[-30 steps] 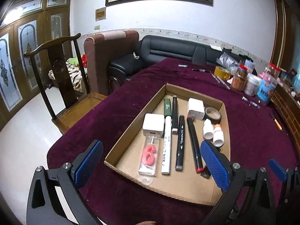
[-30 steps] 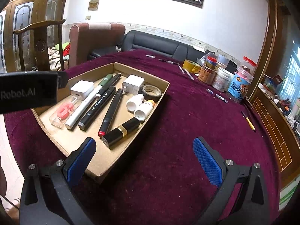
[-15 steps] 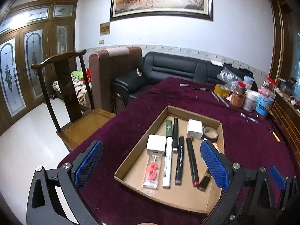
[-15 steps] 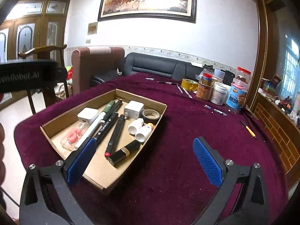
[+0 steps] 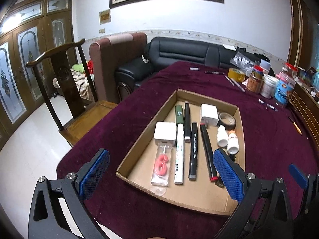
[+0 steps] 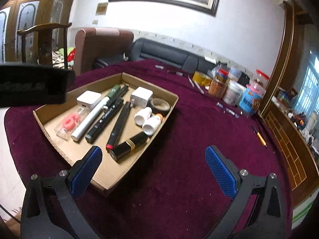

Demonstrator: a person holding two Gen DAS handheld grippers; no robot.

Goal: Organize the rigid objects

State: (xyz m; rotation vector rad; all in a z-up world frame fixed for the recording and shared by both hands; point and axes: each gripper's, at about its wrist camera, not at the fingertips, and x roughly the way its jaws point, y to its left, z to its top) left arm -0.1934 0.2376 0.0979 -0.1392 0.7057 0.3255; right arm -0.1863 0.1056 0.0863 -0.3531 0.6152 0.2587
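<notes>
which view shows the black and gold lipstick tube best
The right wrist view. There the lipstick tube lies in full sight at the near end of the cardboard tray, gold band visible. In the left wrist view the left gripper's finger covers it; only small bits show.

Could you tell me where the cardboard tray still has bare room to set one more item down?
The cardboard tray has a bare strip along its near edge, below the markers, and some beside the candle packet. The far right corner, around the tape roll and white bottles, is crowded.
</notes>
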